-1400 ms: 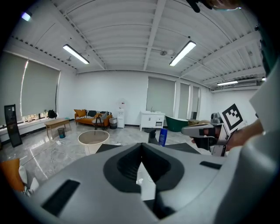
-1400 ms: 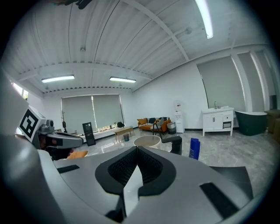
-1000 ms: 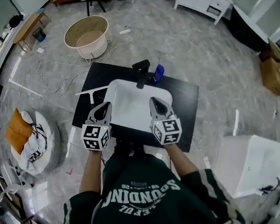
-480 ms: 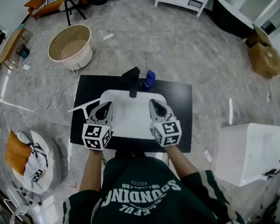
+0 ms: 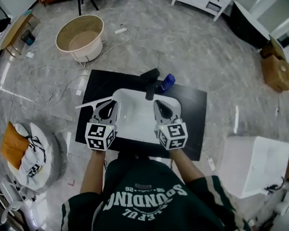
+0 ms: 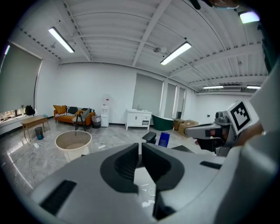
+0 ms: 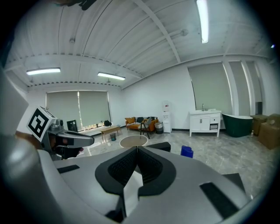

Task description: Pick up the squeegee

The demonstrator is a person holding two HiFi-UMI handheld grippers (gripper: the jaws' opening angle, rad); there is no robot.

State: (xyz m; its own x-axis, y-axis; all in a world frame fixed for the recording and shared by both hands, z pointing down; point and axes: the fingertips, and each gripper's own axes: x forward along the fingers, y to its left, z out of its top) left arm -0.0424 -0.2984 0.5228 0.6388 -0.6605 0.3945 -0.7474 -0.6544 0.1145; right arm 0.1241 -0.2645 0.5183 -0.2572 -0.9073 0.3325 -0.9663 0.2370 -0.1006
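Observation:
The squeegee (image 5: pixel 95 102), a thin white T-shaped tool, lies on the black table (image 5: pixel 193 109) at the left edge of the white basin (image 5: pixel 135 118). My left gripper (image 5: pixel 107 108) hovers shut and empty just right of its stem, near the basin's left rim. My right gripper (image 5: pixel 161 106) is shut and empty over the basin's right side. In the left gripper view the jaws (image 6: pixel 140 151) meet with nothing between them, and the right gripper (image 6: pixel 210 131) shows at the right. The right gripper view shows its jaws (image 7: pixel 137 153) pressed together, empty.
A black faucet (image 5: pixel 150 80) and a blue bottle (image 5: pixel 168 81) stand at the basin's far edge. A beige round tub (image 5: pixel 80 37) and loose cables lie on the floor beyond. A white box (image 5: pixel 256 166) sits to the right, a cushion pile (image 5: pixel 26 150) to the left.
Both grippers have moved a little forward along the basin, still shut. The head camera's view has shifted.

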